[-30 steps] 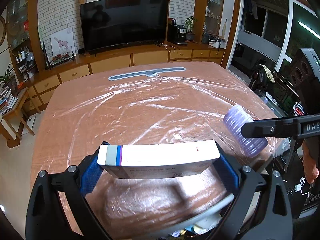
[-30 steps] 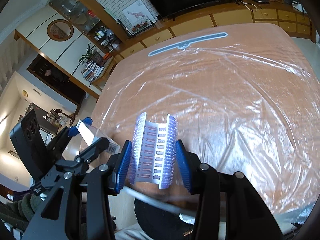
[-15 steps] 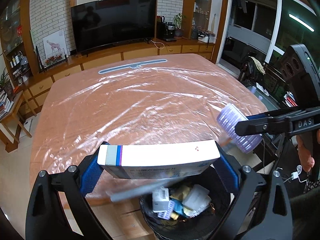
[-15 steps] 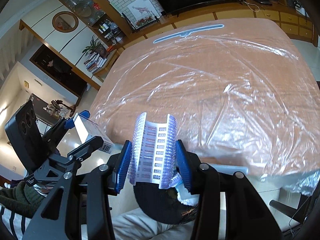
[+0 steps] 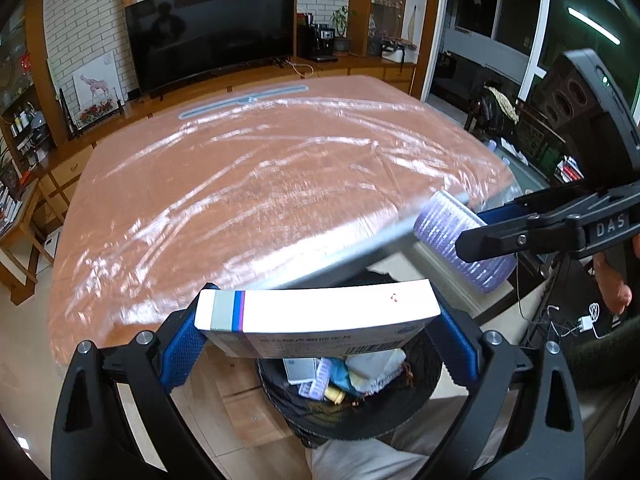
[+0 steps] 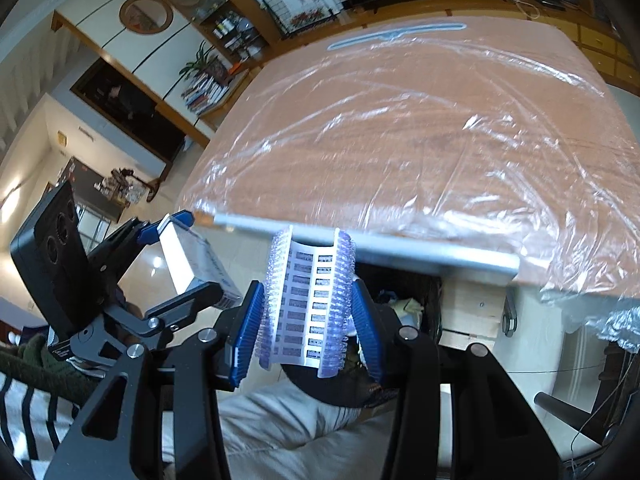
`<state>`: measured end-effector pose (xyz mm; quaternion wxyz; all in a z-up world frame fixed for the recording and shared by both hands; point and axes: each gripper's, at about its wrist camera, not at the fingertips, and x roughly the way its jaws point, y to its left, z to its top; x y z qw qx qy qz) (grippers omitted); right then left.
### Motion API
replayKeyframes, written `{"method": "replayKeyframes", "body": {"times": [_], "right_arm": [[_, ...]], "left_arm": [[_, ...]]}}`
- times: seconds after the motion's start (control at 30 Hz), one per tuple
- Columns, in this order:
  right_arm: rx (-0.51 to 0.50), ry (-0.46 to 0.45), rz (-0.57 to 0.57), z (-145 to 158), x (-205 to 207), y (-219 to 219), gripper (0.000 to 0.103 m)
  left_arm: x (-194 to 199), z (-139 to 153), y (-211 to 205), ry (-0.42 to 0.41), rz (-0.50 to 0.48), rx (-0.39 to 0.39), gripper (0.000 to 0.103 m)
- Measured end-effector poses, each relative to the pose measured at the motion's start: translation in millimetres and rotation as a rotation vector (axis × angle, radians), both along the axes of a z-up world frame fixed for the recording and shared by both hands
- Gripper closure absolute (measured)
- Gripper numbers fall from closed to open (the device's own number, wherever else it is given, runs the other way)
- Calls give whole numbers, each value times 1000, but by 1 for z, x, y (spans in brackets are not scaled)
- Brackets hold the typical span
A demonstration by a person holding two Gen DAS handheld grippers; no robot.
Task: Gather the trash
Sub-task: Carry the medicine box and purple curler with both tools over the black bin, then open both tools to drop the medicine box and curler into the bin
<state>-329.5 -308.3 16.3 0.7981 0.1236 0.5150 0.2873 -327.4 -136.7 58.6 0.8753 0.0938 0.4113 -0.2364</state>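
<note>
On the left, the left gripper point(image 5: 320, 334) clamps a flat white cardboard medicine box point(image 5: 316, 312) by its two ends, directly above the black mesh waste bin point(image 5: 348, 416) just off the edge of the plastic-covered orange table point(image 5: 260, 184). To the right, the right gripper point(image 6: 308, 316) pinches a lilac bristled hair roller point(image 6: 308, 300) over the same bin. Best to centre each item over the opening, then spread the jaws fully so nothing catches the rim or snags on the bristles.
</note>
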Motion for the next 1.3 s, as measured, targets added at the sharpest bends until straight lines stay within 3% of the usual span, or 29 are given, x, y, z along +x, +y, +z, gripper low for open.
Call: {"method": "replayKeyframes", "body": {"times": [0.37, 0.83, 1.1, 1.17, 1.2, 1.3], "right_arm": [[-70, 34, 66, -26, -18, 9, 59], [-201, 41, 106, -84, -5, 26, 59], [-227, 70, 84, -111, 3, 30, 58], [-217, 84, 63, -115, 5, 27, 46], [-207, 88, 47, -115, 5, 25, 35], [-189, 94, 24, -114, 5, 20, 32]], "left_arm": [[-13, -31, -6, 71, -20, 37, 5], [1, -91, -14, 146, -14, 120, 5], [14, -115, -17, 185, -16, 136, 5], [17, -119, -18, 208, -26, 120, 5], [18, -122, -18, 214, -26, 120, 5], [20, -126, -19, 234, -23, 119, 5]]}}
